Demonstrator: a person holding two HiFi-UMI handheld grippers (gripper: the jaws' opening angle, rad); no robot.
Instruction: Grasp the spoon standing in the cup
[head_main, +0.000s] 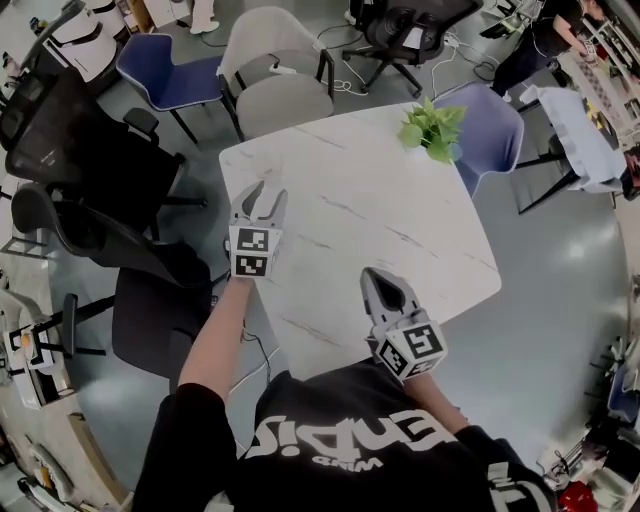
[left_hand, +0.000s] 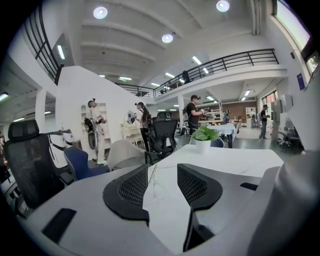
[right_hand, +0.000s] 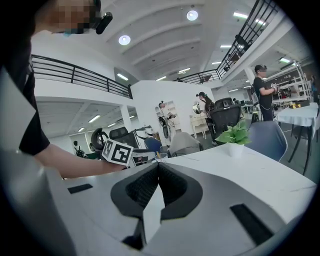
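I count one cup, one spoon and one potted plant. The spoon stands nearly upright in the clear cup, handle up and tipped slightly right. It shows ahead between the parted jaws of my left claw. My right claw is closed on nothing. The table is white marble, in an open office with chairs around.

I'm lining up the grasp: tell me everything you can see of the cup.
The cup looks like clear glass, faint against the white marbled table. It stands upright near the table's edge, seen through the gap between the left gripper's open jaws, neither pad visibly touching it. A thin spoon handle leans out of it.
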